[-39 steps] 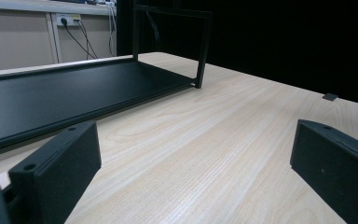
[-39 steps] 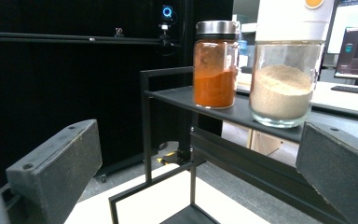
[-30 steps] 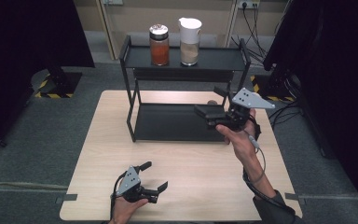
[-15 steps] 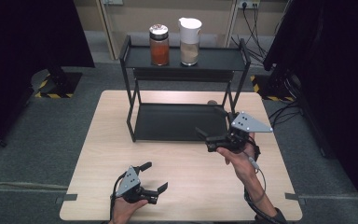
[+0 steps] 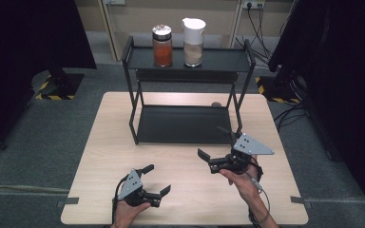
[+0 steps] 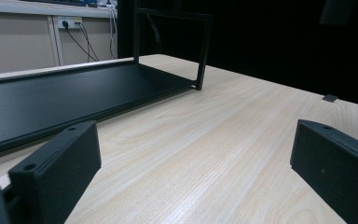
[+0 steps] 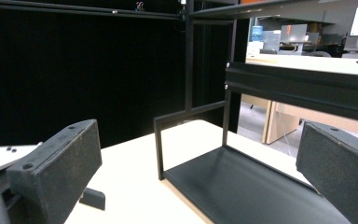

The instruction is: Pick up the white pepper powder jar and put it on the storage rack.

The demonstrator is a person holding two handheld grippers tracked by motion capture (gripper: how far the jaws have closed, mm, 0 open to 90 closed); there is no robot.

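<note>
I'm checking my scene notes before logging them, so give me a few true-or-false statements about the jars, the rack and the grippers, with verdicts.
1. Two jars stand on the rack's top shelf. True: the orange-filled jar and the white-lidded jar.
2. The left gripper grips a jar. False: its jaws are open and empty, low over the table.
3. The rack's lower shelf is bare. True.
4. The right gripper is shut. False: it is open, holding nothing.

Black rack (image 5: 185, 124) on wooden table (image 5: 104, 142)
</note>
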